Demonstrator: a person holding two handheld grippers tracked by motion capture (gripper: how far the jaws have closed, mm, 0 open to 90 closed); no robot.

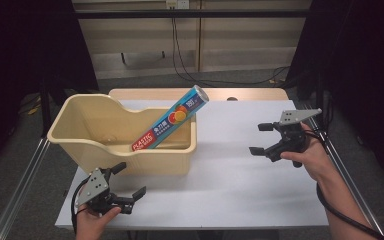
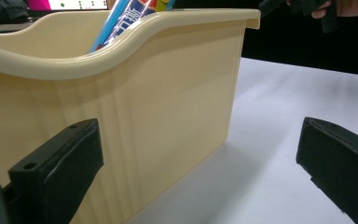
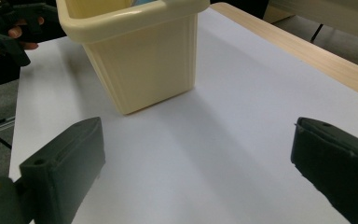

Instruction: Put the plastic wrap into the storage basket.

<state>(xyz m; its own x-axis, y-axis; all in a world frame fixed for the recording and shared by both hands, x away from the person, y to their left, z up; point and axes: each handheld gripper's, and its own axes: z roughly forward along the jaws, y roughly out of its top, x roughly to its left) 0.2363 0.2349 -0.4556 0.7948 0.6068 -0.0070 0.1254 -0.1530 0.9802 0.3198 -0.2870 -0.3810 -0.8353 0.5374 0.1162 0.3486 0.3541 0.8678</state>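
Note:
A cream plastic basket [image 1: 172, 160] stands on the left half of the white table [image 1: 240, 175]. A blue and red plastic-wrap box [image 1: 172, 120] leans inside it, its far end poking up over the back rim. My left gripper [image 1: 129, 181] is held open at the table's near left corner, just in front of the basket [image 2: 168, 107], jaws empty; the box's top [image 2: 121, 18] shows over the rim. My right gripper [image 1: 260, 138] is open and empty above the right side of the table, pointing toward the basket [image 3: 140, 65].
A wooden strip [image 1: 250, 93] runs along the table's far edge. Aluminium rails [image 1: 17, 192] flank the table on both sides. Cables [image 1: 190, 75] lie on the floor behind. The other hand with its gripper [image 3: 14, 28] shows at the upper left of the right gripper view.

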